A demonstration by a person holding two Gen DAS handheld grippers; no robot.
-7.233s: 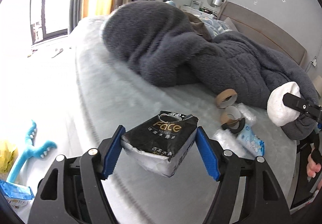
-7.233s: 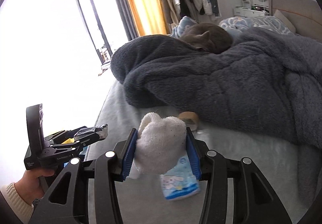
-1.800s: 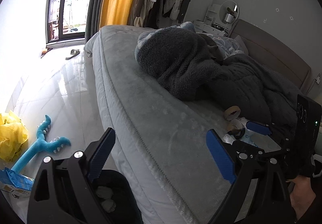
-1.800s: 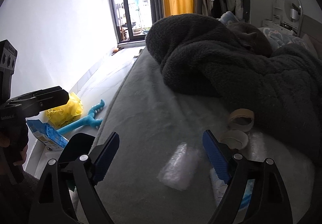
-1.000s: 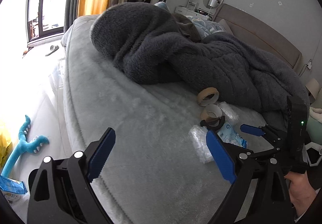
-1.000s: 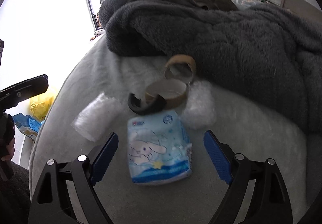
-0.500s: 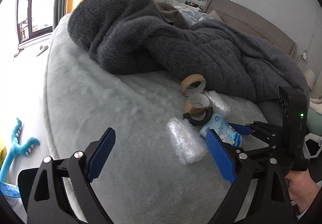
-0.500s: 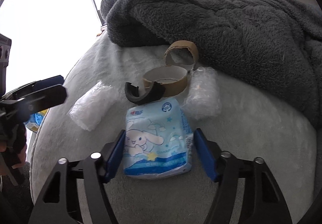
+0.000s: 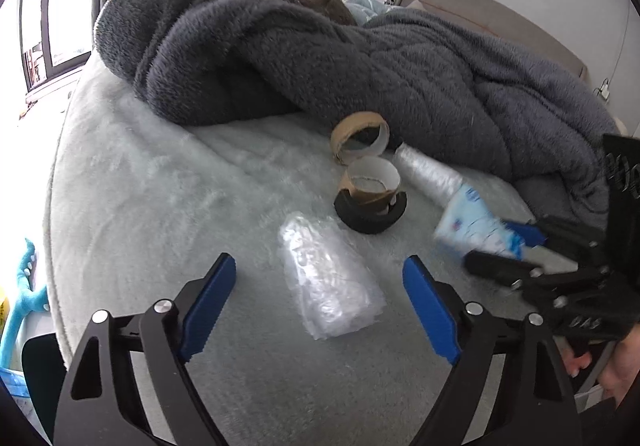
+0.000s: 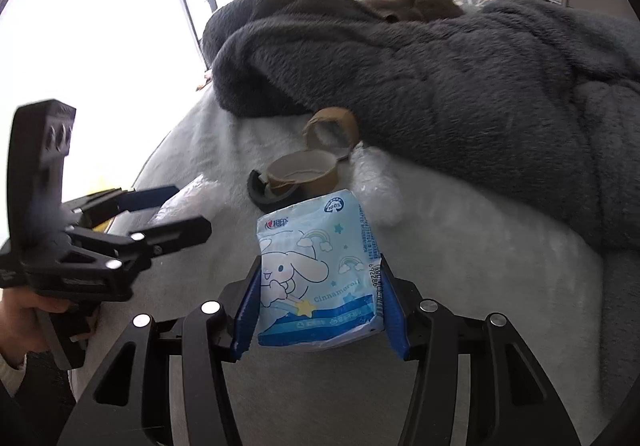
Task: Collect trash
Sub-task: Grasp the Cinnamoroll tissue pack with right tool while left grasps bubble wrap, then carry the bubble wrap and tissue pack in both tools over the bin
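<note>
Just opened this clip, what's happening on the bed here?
A person with a hand-held gripper in each hand is picking trash off a bed. The right hand-held gripper is shut on a blue tissue pack, lifted slightly off the bed cover. The left hand-held gripper is open, poised around a clear plastic wrapper lying on the cover. Two cardboard tape rings, a black tape holder and another plastic wrapper lie beside the dark blanket.

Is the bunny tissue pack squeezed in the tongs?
Yes. The right tongs are shut on the tissue pack; both blue pads press its sides.
</note>
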